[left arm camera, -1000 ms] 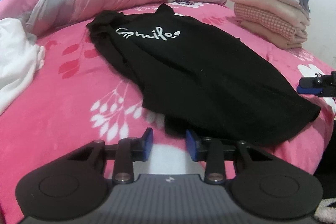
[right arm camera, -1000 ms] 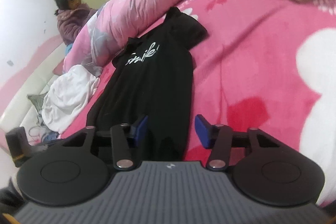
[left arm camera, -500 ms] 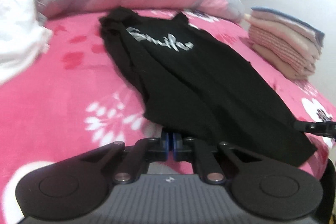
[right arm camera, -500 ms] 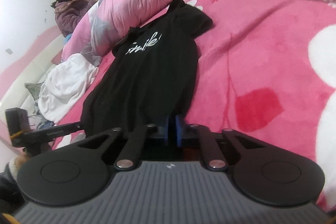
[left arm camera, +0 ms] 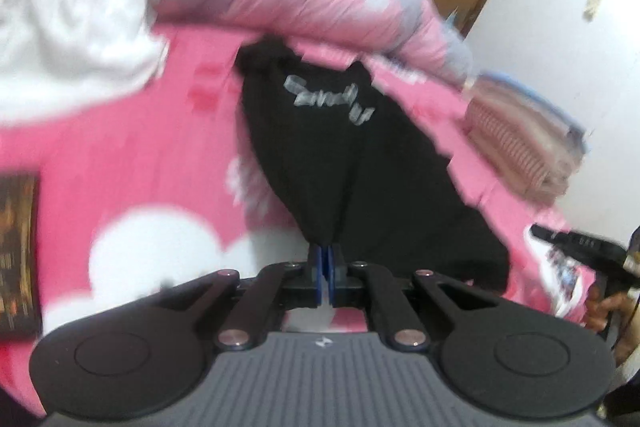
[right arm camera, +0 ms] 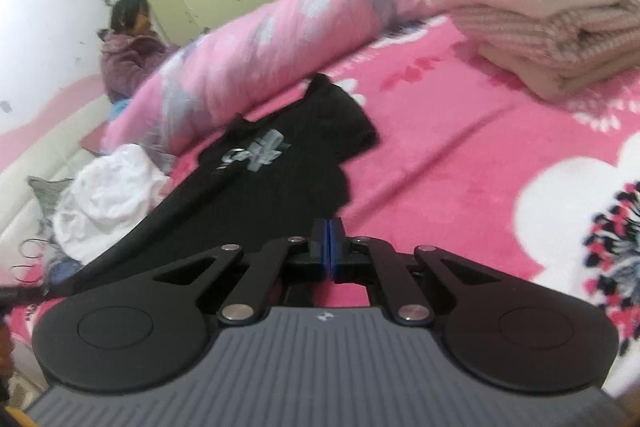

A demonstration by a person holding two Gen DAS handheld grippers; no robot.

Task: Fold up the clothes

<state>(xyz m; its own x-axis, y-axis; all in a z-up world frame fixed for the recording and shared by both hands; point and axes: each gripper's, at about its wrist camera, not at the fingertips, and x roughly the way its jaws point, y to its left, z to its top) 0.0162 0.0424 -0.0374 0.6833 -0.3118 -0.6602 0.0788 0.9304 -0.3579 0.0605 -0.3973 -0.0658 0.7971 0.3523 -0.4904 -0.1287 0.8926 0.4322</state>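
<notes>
A black T-shirt (left arm camera: 360,163) with white lettering lies lengthwise on the pink flowered bed cover (left arm camera: 132,155), its collar toward the rolled quilt. My left gripper (left arm camera: 325,254) is shut on the shirt's near hem corner, and the cloth rises in a tented fold to its blue pads. In the right wrist view the same black T-shirt (right arm camera: 276,183) stretches away from my right gripper (right arm camera: 329,230), which is shut on the other hem corner. The right gripper (left arm camera: 576,241) also shows at the right edge of the left wrist view.
A rolled pink and grey quilt (left arm camera: 304,3) lies across the far side of the bed. A stack of folded clothes (right arm camera: 548,15) sits at the far right. A crumpled white garment (right arm camera: 108,195) lies to the left. A person (right arm camera: 128,55) sits beyond the quilt.
Both grippers went from open at the hem to shut on it. Both have since lifted the hem corners off the bed, and the left view swung and rolled toward the shirt's middle.
</notes>
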